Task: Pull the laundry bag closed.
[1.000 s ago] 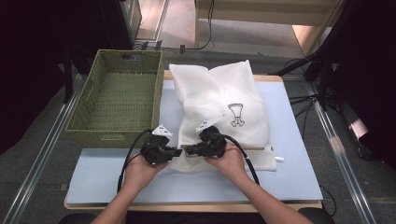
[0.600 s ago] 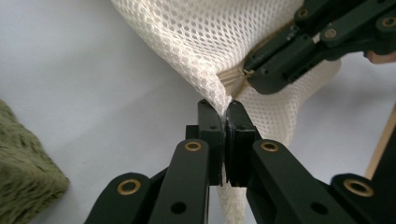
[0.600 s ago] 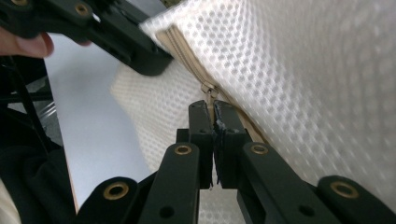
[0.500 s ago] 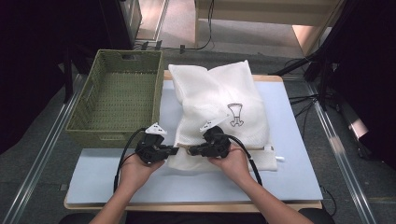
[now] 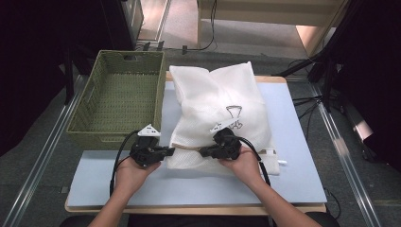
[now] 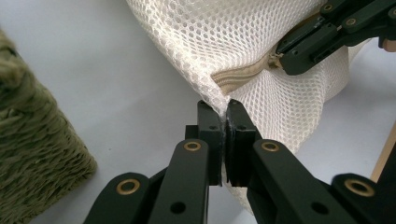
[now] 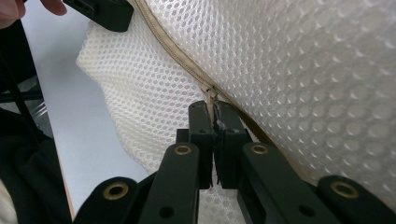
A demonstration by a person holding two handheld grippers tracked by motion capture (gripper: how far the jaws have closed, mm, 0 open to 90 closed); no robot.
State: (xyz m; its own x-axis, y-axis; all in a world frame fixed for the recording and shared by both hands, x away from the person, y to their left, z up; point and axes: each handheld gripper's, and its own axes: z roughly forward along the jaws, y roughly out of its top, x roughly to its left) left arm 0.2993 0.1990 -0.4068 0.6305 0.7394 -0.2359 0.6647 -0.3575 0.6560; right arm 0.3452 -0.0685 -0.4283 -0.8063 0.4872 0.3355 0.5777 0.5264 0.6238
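Mesh laundry bag [image 5: 215, 101], white and stuffed full, lies on the pale blue mat [image 5: 293, 156] that covers the desk [image 5: 189, 208], its near edge turned toward the person. At the far left of the desk stands a green woven basket [image 5: 92, 106], just beside the bag's left side. In front of the basket's near corner, the left gripper [image 5: 166, 151] points rightward at the bag's lower left corner; the left gripper view shows its jaws pressed together on a pinch of the mesh [image 6: 219, 100] right at the end of the beige zipper [image 6: 238, 79]. Along that zipper, which runs across the bag's near edge, the right gripper [image 5: 204, 152] points leftward, facing the other one, with only a short stretch of bag between them. In the right gripper view its jaws are clamped on the zipper pull [image 7: 211, 100], at the seam where the zipper tape [image 7: 168, 44] crosses the netting. A black printed emblem [image 5: 234, 113] shows on the bag's top, just beyond the right gripper. Both of the person's hands rest low over the mat, with black cables looping back from each gripper.
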